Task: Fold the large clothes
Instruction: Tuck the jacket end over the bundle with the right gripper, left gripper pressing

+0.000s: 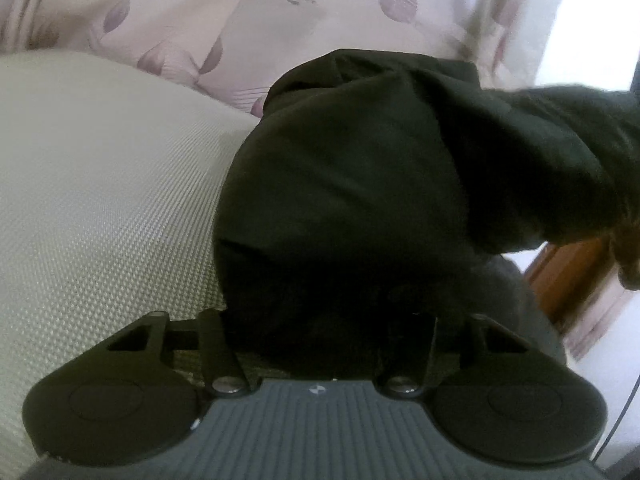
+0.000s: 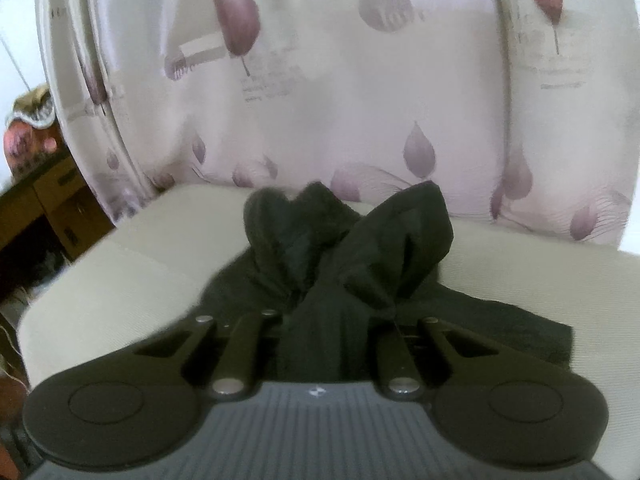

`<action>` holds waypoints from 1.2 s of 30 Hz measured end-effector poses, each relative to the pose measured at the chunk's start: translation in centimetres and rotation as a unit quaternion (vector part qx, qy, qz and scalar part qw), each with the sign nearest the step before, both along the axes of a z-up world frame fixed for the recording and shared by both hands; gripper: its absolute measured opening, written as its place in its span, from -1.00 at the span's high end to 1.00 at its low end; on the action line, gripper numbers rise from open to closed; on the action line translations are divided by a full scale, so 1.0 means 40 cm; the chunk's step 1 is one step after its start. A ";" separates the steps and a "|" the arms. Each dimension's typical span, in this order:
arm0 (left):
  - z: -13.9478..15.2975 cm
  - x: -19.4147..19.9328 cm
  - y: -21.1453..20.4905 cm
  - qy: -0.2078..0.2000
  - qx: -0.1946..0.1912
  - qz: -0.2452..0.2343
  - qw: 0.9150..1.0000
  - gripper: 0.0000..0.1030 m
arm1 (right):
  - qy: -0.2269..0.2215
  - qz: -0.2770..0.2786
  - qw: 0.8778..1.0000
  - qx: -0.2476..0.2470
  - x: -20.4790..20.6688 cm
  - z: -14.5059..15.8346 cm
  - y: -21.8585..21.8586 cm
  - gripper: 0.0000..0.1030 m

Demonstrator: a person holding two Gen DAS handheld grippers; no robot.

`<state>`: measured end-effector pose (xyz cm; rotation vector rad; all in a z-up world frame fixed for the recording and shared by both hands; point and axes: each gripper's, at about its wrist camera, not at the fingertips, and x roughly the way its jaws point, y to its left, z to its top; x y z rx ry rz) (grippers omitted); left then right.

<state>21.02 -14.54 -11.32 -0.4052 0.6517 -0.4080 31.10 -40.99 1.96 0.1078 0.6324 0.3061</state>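
Pale curtains printed with mauve leaves (image 2: 320,80) hang behind a cream, woven-textured mattress (image 1: 112,200), where a large black garment of soft, matte cloth (image 2: 344,248) lies bunched. From my remote seat I judge it light and limp, with no stiffness to hold a crease: it will sag and slide wherever it is unsupported, so I would take hold at an edge or corner, not at the heaped middle.

Seen from the right wrist camera, the right gripper (image 2: 332,332) has a thick fold of the cloth running between its jaws, which stand narrowed against it; the garment rises in two peaks beyond and trails flat to the right on the mattress.

Seen from the left wrist camera, the left gripper (image 1: 328,328) is buried in the same dark cloth (image 1: 360,180), which fills the gap between its jaws. They look fairly wide; I cannot tell whether they grip it.
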 end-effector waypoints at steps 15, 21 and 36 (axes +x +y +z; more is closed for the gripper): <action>0.033 -0.034 -0.056 -0.082 0.127 -0.067 0.986 -0.04 | 0.035 -0.070 0.996 0.034 -0.120 -0.148 -0.194 0.78; 0.051 -0.022 -0.077 -0.108 0.165 -0.109 0.974 -0.04 | 0.015 -0.095 0.995 -0.014 -0.092 -0.175 -0.206 0.77; 0.038 -0.004 -0.100 -0.112 0.186 -0.137 0.966 -0.09 | -0.039 -0.091 0.989 0.112 -0.100 0.076 -0.270 -1.00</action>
